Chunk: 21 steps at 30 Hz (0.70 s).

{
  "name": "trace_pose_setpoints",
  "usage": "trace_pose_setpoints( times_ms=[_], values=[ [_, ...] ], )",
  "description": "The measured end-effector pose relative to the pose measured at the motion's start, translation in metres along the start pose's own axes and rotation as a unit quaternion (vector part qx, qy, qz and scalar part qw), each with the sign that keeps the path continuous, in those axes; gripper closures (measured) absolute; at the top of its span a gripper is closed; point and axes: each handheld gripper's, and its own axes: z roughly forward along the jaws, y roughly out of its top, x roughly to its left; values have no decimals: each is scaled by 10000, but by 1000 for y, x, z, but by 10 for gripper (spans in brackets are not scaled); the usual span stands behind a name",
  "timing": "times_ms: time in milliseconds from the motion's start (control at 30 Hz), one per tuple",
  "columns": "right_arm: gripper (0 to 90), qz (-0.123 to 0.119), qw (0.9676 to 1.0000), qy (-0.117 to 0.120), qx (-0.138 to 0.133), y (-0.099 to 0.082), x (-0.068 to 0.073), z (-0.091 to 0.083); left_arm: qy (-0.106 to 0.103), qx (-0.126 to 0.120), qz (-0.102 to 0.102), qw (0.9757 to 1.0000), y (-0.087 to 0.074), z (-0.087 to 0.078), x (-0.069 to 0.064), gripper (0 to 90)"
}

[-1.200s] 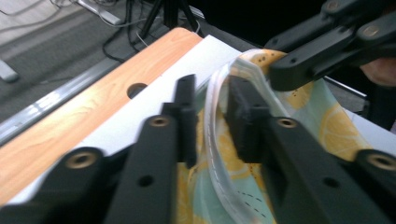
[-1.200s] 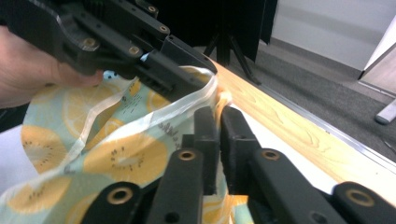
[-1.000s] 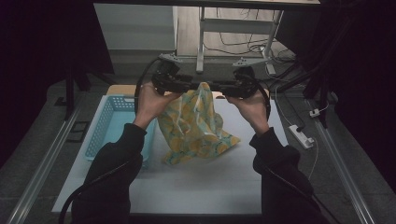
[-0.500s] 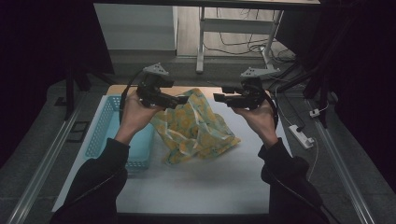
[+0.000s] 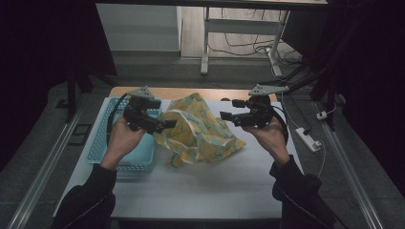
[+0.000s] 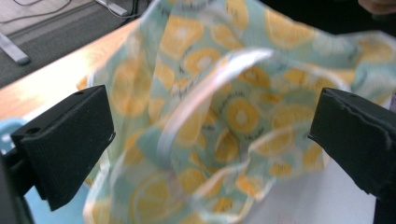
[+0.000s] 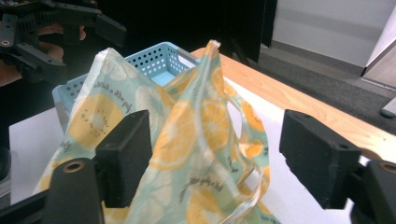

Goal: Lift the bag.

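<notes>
Both grippers flank the lemon-print bag (image 5: 198,133), which slumps in a heap on the white table (image 5: 191,191), its left edge touching the blue basket (image 5: 102,148). The left gripper (image 5: 165,126) has just been opening, jaws spread wide; the right gripper (image 5: 228,116) likewise, and neither pinches cloth. Risk, as I judge it: the limp fabric sags further, so a regrip catches one layer or a handle strap alone, or drags the bag against the basket.
</notes>
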Motion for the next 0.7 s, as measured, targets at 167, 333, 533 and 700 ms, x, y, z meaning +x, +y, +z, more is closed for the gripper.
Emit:
trace_pose_setpoints(
  times_ms=[167, 333, 533, 700],
  values=[
    [187, 52, 10000, -22, 3, -12, 2, -6, -11, 6, 3, 10000, -19, -7, -3, 0],
    [137, 96, 9999, -63, 61, -25, 6, -14, 9, -7, -3, 10000, -36, -16, -10, 0],
    [96, 133, 9997, -142, 132, -45, 11, -27, 54, -20, -107, 9999, -60, -24, -18, 0],
    [64, 161, 9994, -231, 210, -65, 15, -36, 108, 20, -251, 9996, -85, -31, -21, 0]
  ],
)
